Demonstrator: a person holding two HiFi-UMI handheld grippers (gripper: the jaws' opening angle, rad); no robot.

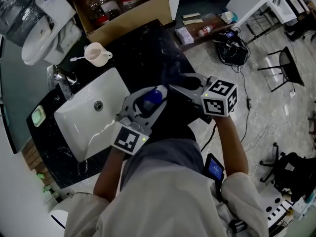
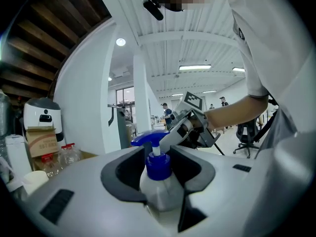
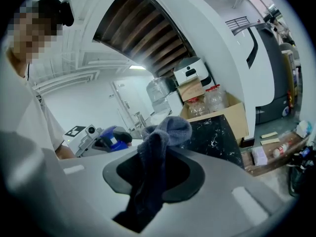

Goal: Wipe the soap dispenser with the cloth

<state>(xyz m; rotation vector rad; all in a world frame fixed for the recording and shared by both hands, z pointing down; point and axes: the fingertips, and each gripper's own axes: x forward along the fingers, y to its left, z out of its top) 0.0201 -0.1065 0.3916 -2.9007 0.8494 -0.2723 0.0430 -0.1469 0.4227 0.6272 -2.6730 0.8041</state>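
The left hand-held gripper [image 1: 149, 102] is sitting at the middle of the head view, just right of the sink, and is clamping a white plastic soap dispenser with a blue pump top [image 1: 153, 96]. In the left gripper view, the left hand-held gripper [image 2: 159, 174] is standing with its jaws partly spread, and both dark pads are pressing on the shoulders of the soap dispenser [image 2: 158, 196]. The blue collar and pump head are rising upright above the jaws in the lower centre of that frame.

The right hand-held gripper [image 1: 183, 85] is hanging just right of centre in the head view and is pinching a dark blue-grey fabric cloth [image 1: 170, 73]. The cloth is bunching at the jaw tips, just above and to the right of the dispenser. Whether it is touching the dispenser I cannot tell. In the right gripper view, the right hand-held gripper [image 3: 155, 174] is closing its jaws on the cloth [image 3: 165, 132]. One end is puffing up above the jaws, and the rest is trailing down between them toward the bottom of the frame.

A white rectangular ceramic sink [image 1: 74, 132] is lying at centre left of the head view, set in a black marble bench [image 1: 143, 43]. A pale pink mug with a spoon [image 1: 96, 53] is standing on the bench above the sink. An open brown cardboard box [image 1: 148, 11] holding jars is sitting at the top centre.
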